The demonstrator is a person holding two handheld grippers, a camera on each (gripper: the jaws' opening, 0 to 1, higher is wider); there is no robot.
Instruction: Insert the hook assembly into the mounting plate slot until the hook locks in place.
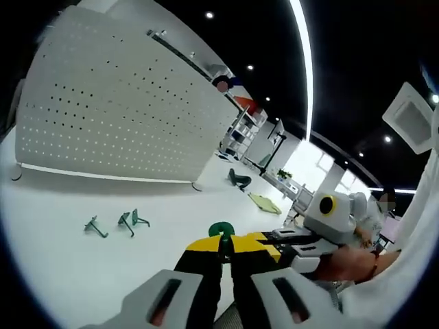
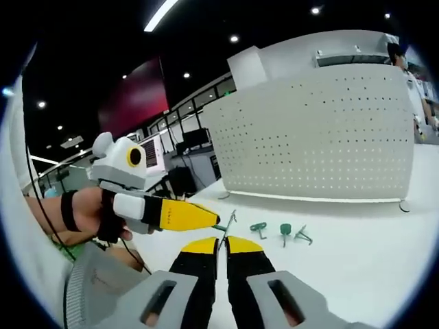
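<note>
Two tools pinching one hook [image 2: 228,223], shaft upright, pegboard [image 2: 322,137] behind

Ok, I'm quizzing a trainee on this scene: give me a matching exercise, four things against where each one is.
1 white perforated panel
2 loose green hooks
3 green round piece
4 thin grey wire

A at the left gripper tips
B lying on the white table
C standing upright
D at the right gripper tips

Pairs: 1-C, 2-B, 3-A, 4-D
</note>
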